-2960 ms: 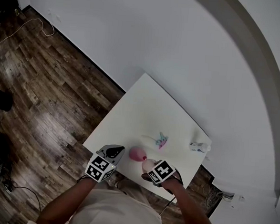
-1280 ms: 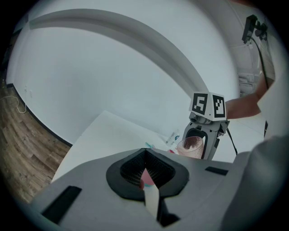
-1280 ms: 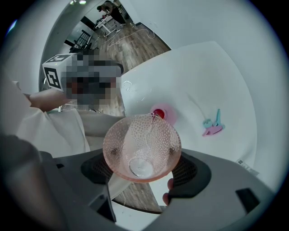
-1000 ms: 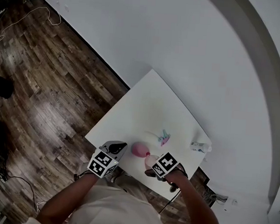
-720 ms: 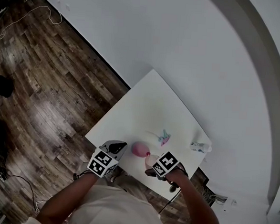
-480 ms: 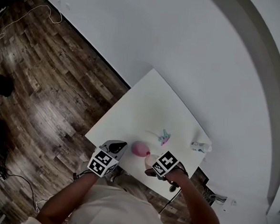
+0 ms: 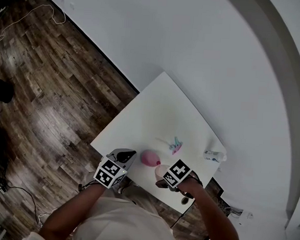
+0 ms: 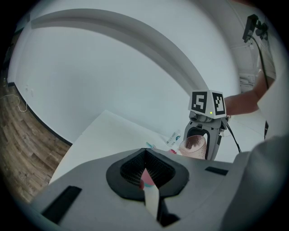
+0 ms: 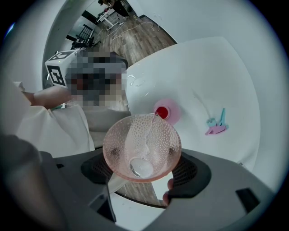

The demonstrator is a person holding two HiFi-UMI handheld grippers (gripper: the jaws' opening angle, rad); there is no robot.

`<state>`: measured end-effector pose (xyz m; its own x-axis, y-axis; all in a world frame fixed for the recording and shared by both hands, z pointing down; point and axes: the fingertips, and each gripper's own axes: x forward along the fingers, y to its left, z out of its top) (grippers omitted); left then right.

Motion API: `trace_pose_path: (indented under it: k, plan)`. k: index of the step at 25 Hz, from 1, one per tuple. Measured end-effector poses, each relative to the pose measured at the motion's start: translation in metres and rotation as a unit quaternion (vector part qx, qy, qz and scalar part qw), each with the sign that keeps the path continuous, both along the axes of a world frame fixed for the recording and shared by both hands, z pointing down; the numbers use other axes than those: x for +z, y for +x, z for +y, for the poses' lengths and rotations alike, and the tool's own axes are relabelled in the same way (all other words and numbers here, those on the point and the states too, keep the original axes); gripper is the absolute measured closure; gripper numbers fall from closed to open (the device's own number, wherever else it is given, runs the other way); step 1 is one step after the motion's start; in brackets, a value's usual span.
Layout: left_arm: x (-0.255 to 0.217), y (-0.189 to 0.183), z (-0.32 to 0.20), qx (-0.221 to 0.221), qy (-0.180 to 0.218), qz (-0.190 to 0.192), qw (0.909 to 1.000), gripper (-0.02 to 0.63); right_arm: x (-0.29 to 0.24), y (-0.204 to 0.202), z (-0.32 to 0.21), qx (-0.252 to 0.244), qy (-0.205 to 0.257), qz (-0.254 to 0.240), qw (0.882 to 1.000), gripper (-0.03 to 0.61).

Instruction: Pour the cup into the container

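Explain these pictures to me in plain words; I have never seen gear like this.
There is no robot: a person holds a hand-worked gripper in each hand. One picture comes from a camera on the person's head, looking down at a white table. The other two come from cameras riding on each gripper. The fingers of the right gripper hold a dimpled pink cup, tipped toward a small pink container on the table. The left gripper sits beside it, fingers together, holding nothing. A small pink-and-teal object and a small bottle also lie on the table.
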<state>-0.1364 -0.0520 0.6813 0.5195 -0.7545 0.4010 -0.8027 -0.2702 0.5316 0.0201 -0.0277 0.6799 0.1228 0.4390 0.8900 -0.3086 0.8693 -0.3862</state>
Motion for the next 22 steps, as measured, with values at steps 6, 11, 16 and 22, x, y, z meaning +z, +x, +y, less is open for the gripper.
trace_pose_path:
  k: [6,11,16,22]
  plan:
    - [0.0033,0.0007,0.0011,-0.001,-0.002,0.002,1.0,0.603,-0.001,-0.0038,-0.0032,-0.012,-0.005,0.004,1.0,0.215]
    - [0.0046,-0.0007,0.0021,-0.004,-0.003,0.003,1.0,0.603,-0.0021,-0.005,-0.0032,-0.019,-0.01,0.011,1.0,0.215]
    - [0.0053,-0.0045,0.0011,-0.007,-0.003,0.004,1.0,0.603,-0.0035,-0.006,-0.0043,-0.022,-0.014,0.016,1.0,0.215]
    - [0.0072,-0.0055,0.0011,-0.009,-0.002,0.003,1.0,0.603,-0.0023,-0.0037,-0.002,-0.025,-0.019,0.022,0.999,0.215]
